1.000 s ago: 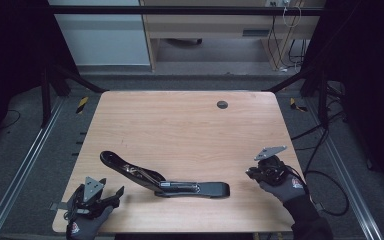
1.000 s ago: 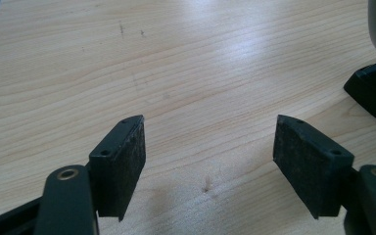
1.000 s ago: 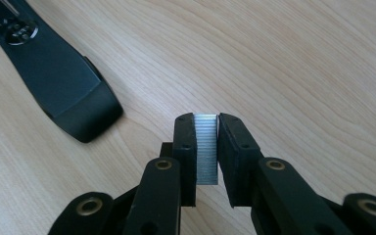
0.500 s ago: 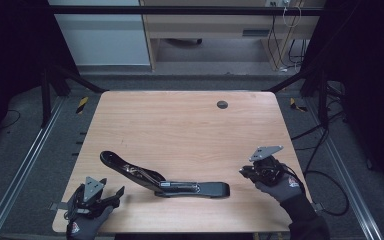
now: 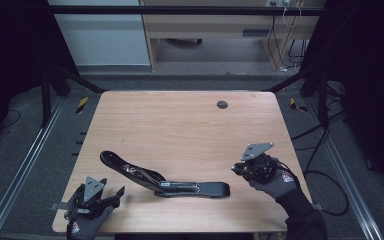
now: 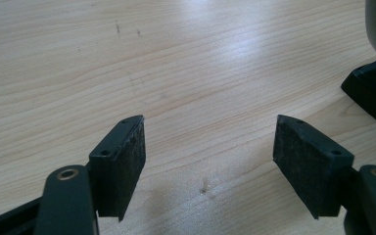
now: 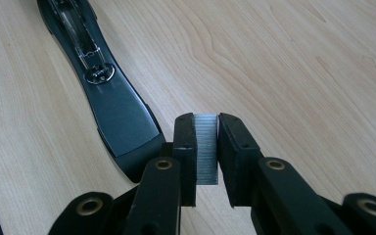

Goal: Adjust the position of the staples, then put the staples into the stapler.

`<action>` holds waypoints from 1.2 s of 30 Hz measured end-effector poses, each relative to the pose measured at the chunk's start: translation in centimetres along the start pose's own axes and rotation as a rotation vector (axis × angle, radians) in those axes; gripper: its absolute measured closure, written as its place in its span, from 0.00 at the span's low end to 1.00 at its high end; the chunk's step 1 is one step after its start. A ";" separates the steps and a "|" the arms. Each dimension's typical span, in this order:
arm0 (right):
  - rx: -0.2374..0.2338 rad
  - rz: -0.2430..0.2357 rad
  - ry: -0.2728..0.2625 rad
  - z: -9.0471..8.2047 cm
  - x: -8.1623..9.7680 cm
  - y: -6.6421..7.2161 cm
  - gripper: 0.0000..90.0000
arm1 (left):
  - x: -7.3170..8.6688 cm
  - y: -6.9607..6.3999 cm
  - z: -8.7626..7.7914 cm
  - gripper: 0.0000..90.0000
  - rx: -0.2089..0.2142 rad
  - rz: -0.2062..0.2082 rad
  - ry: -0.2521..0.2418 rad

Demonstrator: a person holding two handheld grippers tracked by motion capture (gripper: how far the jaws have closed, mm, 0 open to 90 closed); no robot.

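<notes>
I hold a gripper in each hand at a wooden table. The big thing here is a black stapler, swung wide open so that it lies long and flat on the wood, and I tell every place from it. My right gripper is up in the air just past the stapler's flat end, on the right side of the table. In the right gripper view my right gripper's two black jaws squeeze a small silver block with thin lines on it. I think it is a strip of staples, but it is small and I cannot be sure. The jaws press it from both sides, and its top pokes up between them. In that same view the stapler lies just beside the jaws, a bit to their left, and I can see the shiny metal track that runs down its middle. My left gripper sits low near the stapler's other end, the raised one with the rounded tip, close to the near edge of the table. Its jaws are spread wide apart, with nothing between them, just bare wood. In the left gripper view, a dark piece of the stapler peeks in at the far right, apart from the jaws. A small dark round hole is in the tabletop, far from the stapler, on the back side.
</notes>
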State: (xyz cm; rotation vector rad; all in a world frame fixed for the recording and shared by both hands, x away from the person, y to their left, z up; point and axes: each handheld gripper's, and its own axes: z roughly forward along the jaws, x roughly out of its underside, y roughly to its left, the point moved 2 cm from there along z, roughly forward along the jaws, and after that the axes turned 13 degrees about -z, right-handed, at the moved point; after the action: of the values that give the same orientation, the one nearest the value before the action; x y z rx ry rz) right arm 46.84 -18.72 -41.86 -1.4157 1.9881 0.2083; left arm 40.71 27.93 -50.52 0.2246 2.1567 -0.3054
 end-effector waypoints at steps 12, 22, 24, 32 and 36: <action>-0.012 -0.081 0.004 0.1 -2.7 0.7 0.87 | 0.0 0.0 -0.1 0.31 0.003 -0.002 -0.001; -0.039 -0.131 0.021 1.0 -4.3 0.8 0.87 | 0.0 0.1 -0.1 0.31 -0.001 0.000 -0.002; -0.047 -0.137 0.025 1.1 -4.5 0.9 0.87 | 0.0 0.0 -0.1 0.30 -0.001 0.000 -0.002; -0.068 -0.171 0.017 1.3 -5.7 0.8 0.87 | 0.0 0.0 -0.1 0.31 0.000 0.000 0.000; -0.082 -0.200 0.026 1.6 -6.3 1.0 0.87 | 0.0 0.1 0.0 0.31 -0.002 0.000 0.003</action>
State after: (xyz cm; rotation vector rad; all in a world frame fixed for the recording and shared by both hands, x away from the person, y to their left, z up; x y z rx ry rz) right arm 47.73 -12.68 -39.54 -1.6657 1.8614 0.1847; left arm 40.72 27.99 -50.53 0.2234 2.1602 -0.3030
